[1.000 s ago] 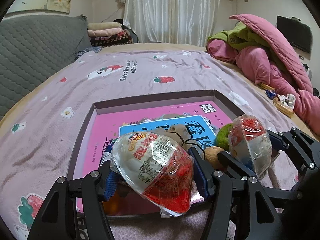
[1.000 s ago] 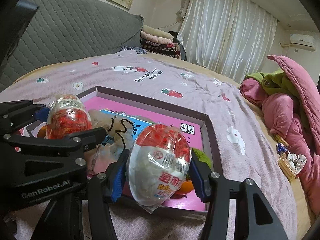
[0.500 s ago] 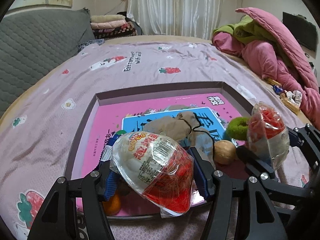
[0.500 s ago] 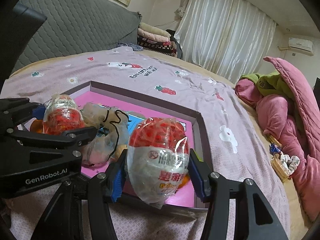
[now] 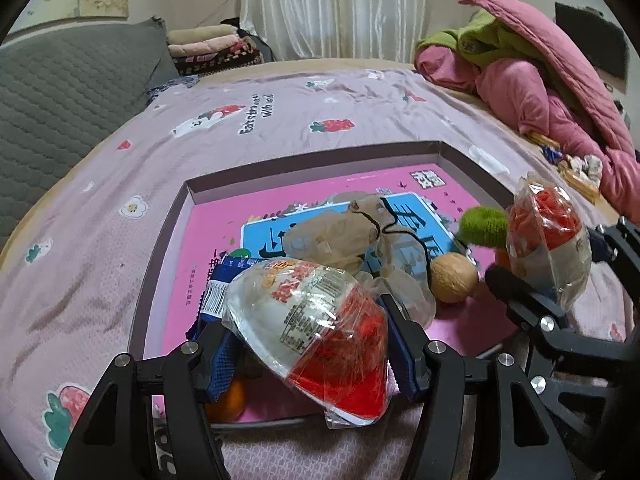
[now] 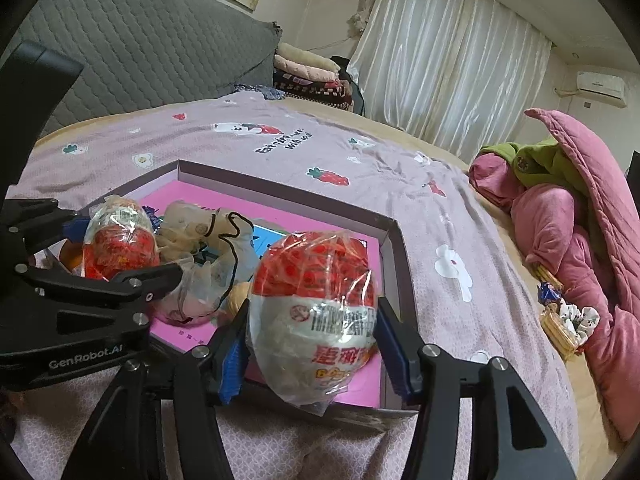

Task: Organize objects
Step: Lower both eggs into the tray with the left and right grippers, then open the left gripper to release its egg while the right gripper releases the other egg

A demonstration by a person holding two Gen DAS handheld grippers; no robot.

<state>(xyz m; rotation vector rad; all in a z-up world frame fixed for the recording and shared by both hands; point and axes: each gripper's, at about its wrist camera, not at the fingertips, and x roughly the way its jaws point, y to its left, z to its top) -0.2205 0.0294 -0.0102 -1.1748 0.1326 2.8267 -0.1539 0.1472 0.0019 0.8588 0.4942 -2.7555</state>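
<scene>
**Two slippery packets over a crowded box**

The left gripper [image 5: 310,344] is clamped on a film-wrapped egg-shaped packet [image 5: 316,328], tilted above the near edge of the shallow box [image 5: 304,154]. The loose wrap could slide between the pads. Below lie a drawstring pouch [image 5: 340,236] and a walnut [image 5: 454,282] (round, likely to roll if bumped). The right gripper [image 6: 312,344] grips a second packet [image 6: 316,304] at the box's near right corner; released there, it might tip outside.

You hold two plastic-wrapped red-and-white eggs: one egg [image 5: 316,332] tilted over the tray's [image 5: 168,240] near edge, the other egg [image 6: 316,316] upright at its near right corner.
</scene>
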